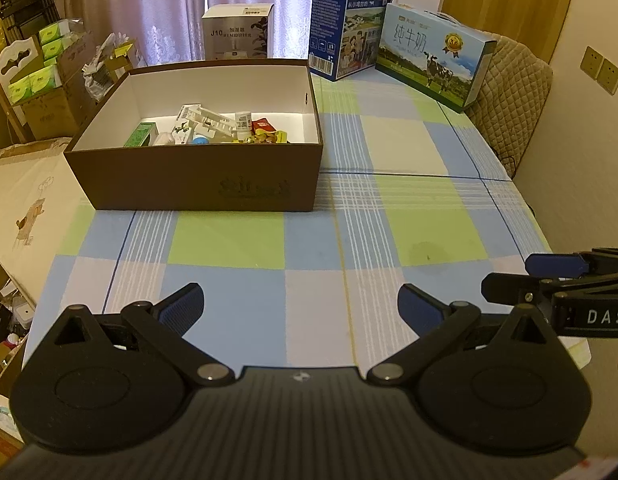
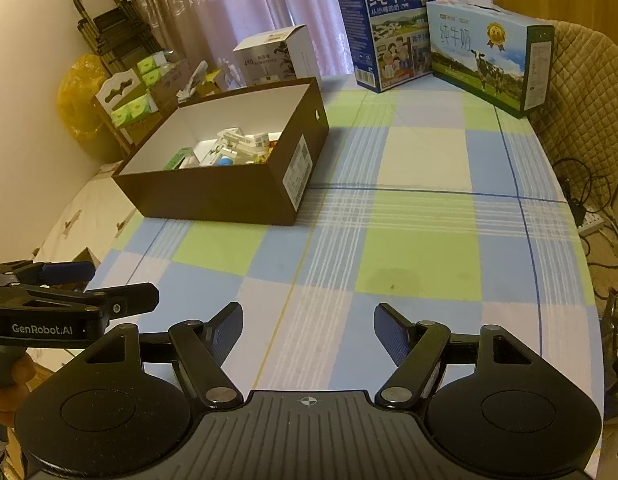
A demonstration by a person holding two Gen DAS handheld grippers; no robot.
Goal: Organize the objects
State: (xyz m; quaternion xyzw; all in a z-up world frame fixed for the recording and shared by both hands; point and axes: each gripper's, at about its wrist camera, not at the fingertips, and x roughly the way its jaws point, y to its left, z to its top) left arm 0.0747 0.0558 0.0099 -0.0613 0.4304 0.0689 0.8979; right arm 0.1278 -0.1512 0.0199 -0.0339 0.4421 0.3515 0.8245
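Nearest in both wrist views are the tools themselves: the left gripper point(image 1: 301, 306) hangs over the near edge of the desk with its jaws spread wide and nothing between them, and the right gripper point(image 2: 308, 326) sits just beside it on the right, its jaws likewise wide and empty. Under them lies the checked blue, green and white tablecloth point(image 1: 389, 216), bare across the near and middle stretch, so no loose item seems left to pick up there. Further off, on the left half of the desk, stands the dark brown open cardboard box point(image 1: 197, 184) with a white interior, its long axis running left to right across the desk; small packets and bottles point(image 1: 213, 128) lie heaped along its near inner wall. The box sits ahead and slightly left of the left gripper, and well to the far left of the right gripper, so the left hand is the nearer one for any move on it. Beyond, along the far edge, a white humidifier carton point(image 1: 237, 32), a tall dark blue milk carton point(image 1: 349, 20) and a pale blue milk carton with a cow picture point(image 1: 433, 56) stand upright.
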